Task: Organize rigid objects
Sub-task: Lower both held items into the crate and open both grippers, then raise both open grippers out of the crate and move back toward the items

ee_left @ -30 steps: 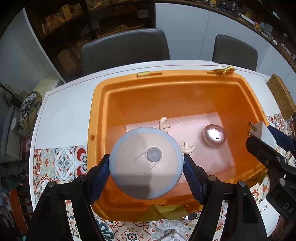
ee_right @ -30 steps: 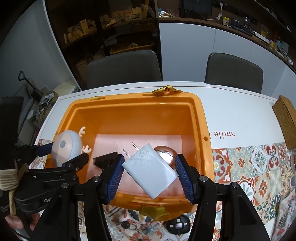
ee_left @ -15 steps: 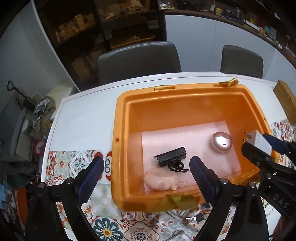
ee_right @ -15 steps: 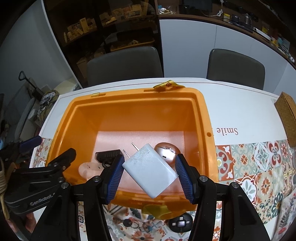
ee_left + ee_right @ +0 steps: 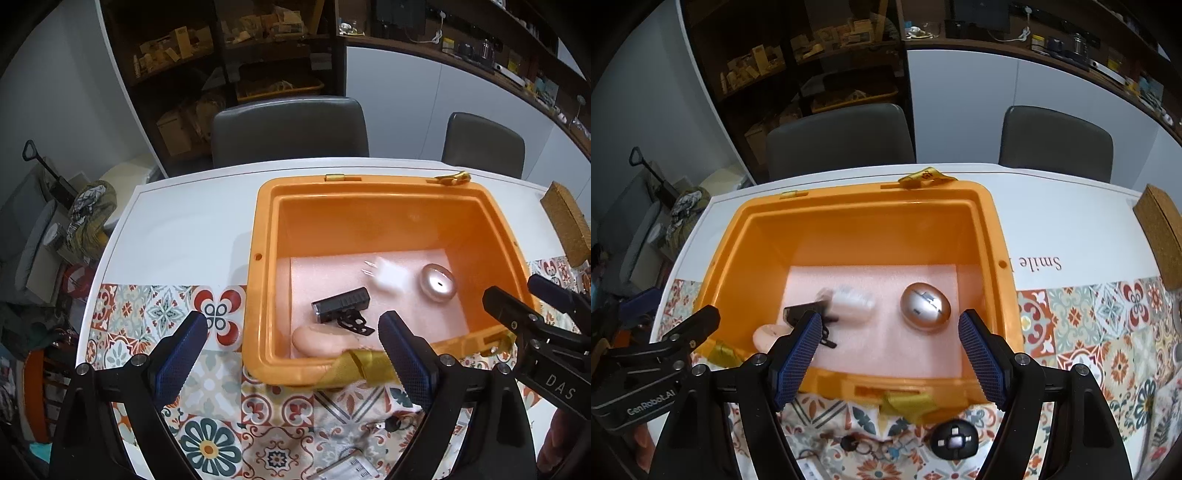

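Right gripper [image 5: 888, 354], jaws opening with nothing between them, above the orange bin's [image 5: 991, 225] near wall; blurred white charger [image 5: 851, 304] inside on pink foam, between black device [image 5: 341, 304] and silver mouse [image 5: 925, 305]. Left gripper [image 5: 291, 356] open, empty.
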The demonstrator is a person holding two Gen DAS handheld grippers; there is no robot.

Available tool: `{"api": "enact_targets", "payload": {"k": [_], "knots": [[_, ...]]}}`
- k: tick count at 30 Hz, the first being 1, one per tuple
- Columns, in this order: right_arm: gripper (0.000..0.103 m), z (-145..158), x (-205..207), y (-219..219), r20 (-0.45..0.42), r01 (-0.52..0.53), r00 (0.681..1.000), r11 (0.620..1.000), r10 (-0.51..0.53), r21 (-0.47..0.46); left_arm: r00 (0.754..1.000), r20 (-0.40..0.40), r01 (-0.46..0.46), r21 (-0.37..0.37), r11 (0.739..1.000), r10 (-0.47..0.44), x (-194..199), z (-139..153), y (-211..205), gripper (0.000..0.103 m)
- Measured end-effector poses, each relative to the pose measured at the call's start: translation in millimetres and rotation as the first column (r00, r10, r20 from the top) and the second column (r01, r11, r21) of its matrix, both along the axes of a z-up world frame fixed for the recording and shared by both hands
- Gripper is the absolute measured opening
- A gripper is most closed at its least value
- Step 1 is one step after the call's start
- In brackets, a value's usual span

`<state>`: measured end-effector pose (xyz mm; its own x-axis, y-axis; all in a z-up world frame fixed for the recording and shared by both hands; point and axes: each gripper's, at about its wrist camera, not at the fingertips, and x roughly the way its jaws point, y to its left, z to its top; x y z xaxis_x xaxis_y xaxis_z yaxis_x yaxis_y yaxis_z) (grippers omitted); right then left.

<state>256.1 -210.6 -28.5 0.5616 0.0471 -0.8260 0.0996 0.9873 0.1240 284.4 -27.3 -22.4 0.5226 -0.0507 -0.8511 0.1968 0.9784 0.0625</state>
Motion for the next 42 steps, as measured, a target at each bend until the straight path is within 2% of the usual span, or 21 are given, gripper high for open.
{"api": "enact_targets", "payload": {"k": [17, 27, 37, 42], "knots": [[0.077, 21, -57, -8, 0.09, 0.016, 0.996, 1.0, -0.014, -0.022, 0.999, 0.043, 0.009, -0.015, 1.0, -0.009, -47, 11, -3, 0.095], [0.077, 14, -84, -15, 0.087, 0.029, 0.996, 1.0, -0.027, -0.011, 0.999, 0.046, 0.009, -0.012, 1.0, -0.008, -73, 5, -8, 0.095], [0.077, -9, -104, -24, 0.047, 0.038, 0.998, 0.999, -0.037, -0.007, 0.999, -0.031, 0.015, -0.039, 0.999, -0.016, -90, -18, -15, 0.095], [0.077, -23, -109, -27, 0.019, 0.041, 0.999, 0.999, -0.041, -0.006, 0.998, -0.064, 0.014, -0.025, 1.0, -0.016, -96, -33, -19, 0.095]]}}
